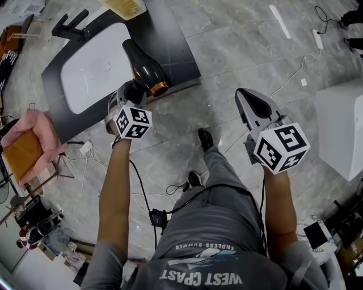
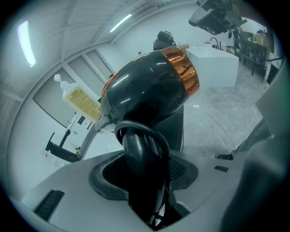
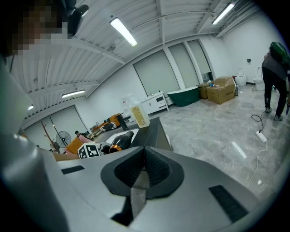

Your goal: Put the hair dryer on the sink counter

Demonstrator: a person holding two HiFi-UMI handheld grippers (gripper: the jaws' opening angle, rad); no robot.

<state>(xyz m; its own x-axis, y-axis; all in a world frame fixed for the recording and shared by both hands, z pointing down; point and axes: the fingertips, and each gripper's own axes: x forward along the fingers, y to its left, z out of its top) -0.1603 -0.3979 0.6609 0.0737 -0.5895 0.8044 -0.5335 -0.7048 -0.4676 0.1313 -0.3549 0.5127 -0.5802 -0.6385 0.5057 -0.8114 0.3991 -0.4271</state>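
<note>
Inside the left claw [image 2: 144, 174] sits the thick black handle [image 2: 138, 152] of the glossy black hair dryer with the copper band [image 2: 149, 90]. The jaws are clamped on it from both sides, so the grip looks solid enough. The barrel leans away from the claw, copper end toward the open room. From the head view the dryer hangs over the right-hand strip of the dark slab counter [image 1: 176, 62], just beside the white oval basin [image 1: 93, 68]. I can't tell whether it's touching the surface, but my guess is it isn't down yet. If I were doing this bit, I'd lower it slowly and lay the barrel flat on that dark strip, not on the basin's sloped edge where it could slide in. I'd also keep it back from the near edge, since the copper end sits pretty close to it. Only let the jaws go once the weight is clearly resting, because a round barrel will probably roll a little. The black faucet [image 1: 71, 27] and the yellow soap bottle [image 1: 126, 7] are at the far side, well out of the way. The right claw [image 3: 141, 174] is closed on nothing, hanging over the grey tiled floor [image 1: 238, 51], well apart from the counter.
</note>
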